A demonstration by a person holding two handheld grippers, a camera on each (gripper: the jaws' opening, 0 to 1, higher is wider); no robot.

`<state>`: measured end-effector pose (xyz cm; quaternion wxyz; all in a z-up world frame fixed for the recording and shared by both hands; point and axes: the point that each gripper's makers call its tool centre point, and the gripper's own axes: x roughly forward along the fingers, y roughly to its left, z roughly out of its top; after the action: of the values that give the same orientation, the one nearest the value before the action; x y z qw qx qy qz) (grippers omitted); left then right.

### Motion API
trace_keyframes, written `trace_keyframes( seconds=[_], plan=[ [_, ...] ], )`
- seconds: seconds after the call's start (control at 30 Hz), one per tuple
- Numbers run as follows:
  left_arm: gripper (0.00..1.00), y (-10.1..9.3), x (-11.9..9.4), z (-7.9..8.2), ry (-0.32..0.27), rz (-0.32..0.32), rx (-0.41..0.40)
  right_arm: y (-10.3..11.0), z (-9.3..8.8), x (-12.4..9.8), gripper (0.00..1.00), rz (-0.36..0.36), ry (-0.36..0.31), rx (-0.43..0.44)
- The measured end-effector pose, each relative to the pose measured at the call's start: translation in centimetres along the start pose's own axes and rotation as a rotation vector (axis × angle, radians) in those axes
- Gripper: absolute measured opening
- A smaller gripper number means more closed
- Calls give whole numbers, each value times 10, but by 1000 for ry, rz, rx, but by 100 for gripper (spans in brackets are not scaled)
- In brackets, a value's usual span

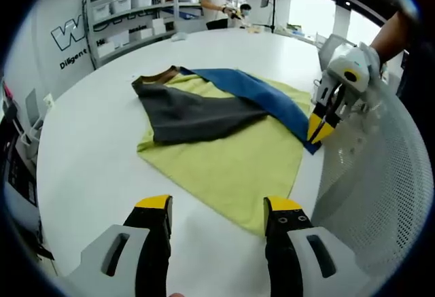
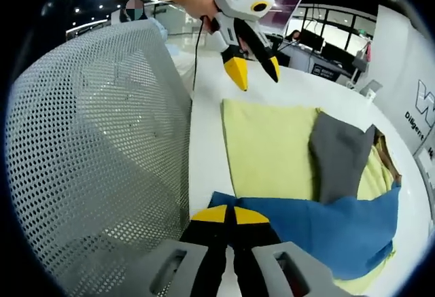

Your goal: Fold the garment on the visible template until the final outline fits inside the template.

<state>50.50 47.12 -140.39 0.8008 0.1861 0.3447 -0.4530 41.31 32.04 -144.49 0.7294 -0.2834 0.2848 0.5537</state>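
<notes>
Left tool point(image 1: 219, 208) held level, yellow-tipped jaws spread wide; right tool point(image 2: 231, 213) angled downward with jaws pressed together, gripped from behind by a bare hand point(image 1: 394, 35).

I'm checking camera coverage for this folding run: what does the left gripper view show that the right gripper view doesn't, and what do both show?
Left gripper view alone: storage shelves and a person standing behind the white table.

Right gripper view alone: monitors on a desk, and the left gripper hanging open above the table.

Both: the yellow-green template cloth, the grey garment with its blue part, the mesh chair back, and the right gripper shut on the blue part's edge.
</notes>
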Motion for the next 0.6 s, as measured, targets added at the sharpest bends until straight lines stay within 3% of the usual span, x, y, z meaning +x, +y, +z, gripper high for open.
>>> trace_keyframes(
  seconds=[0.07, 0.23, 0.43, 0.6],
  plan=[
    [51, 0, 0, 1, 1, 0, 4, -3, 7, -5, 0, -7, -38, 59],
    [51, 2, 2, 5, -6, 3, -3, -24, 22, -28, 0, -50, -96, 95],
    [51, 3, 5, 8, -8, 0, -2, -68, 42, -65, 0, -145, -182, 150],
    [51, 3, 7, 11, -10, -1, -2, -98, 47, -90, 0, -211, -224, 188]
  ],
)
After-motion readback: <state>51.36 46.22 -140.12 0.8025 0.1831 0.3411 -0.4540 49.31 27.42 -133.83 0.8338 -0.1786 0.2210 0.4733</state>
